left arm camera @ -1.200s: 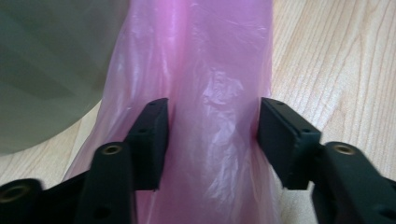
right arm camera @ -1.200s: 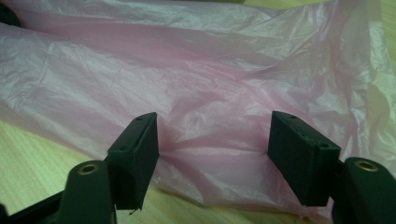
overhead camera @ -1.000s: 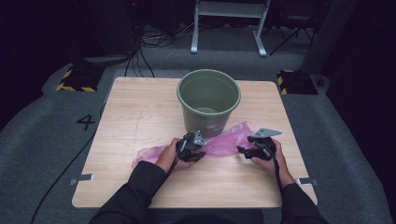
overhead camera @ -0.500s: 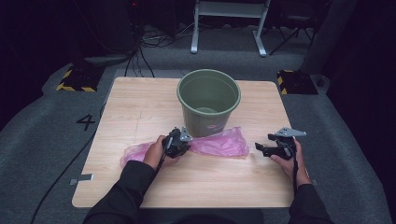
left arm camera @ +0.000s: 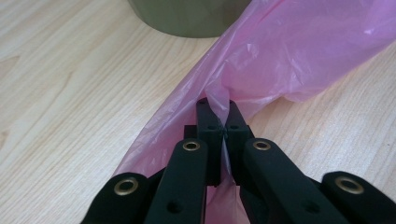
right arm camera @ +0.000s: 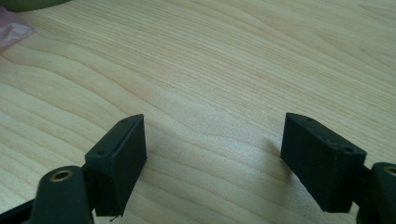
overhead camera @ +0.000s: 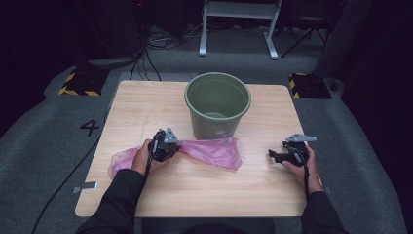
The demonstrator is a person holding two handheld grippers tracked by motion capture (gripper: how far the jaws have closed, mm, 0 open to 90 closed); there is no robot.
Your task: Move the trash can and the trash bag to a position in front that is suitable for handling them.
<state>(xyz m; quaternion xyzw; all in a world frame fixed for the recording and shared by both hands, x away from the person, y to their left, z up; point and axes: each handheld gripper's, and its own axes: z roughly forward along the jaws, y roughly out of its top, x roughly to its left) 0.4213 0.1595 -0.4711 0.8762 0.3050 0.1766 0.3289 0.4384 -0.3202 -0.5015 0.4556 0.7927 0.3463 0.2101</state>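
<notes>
A crumpled pink plastic bag (overhead camera: pixel 209 150) lies on the wooden table (overhead camera: pixel 146 107) in front of a green bucket (overhead camera: pixel 217 102). My left gripper (overhead camera: pixel 176 146) sits at the bag's middle, and its jaws have just closed on a fold of the pink film (left arm camera: pixel 261 70); in the left gripper view the left gripper (left arm camera: pixel 219 109) pinches that fold. My right gripper (overhead camera: pixel 272 155) rests low at the right, well apart from the bag. In the right gripper view the right gripper (right arm camera: pixel 212 144) stands open over bare wood, with a corner of the bag (right arm camera: pixel 11 28) at the top left.
The bucket (left arm camera: pixel 187 16) stands upright just beyond the bag, its inside dark and shallowly lit. A black "4" (overhead camera: pixel 89 127) marks the grey floor to the left. Cables and a white stand (overhead camera: pixel 238 19) lie behind the table.
My left gripper has slid left along the bag and shut on it. My right gripper has let go of the bag's right end and pulled away to the right. The bag has shifted left.
</notes>
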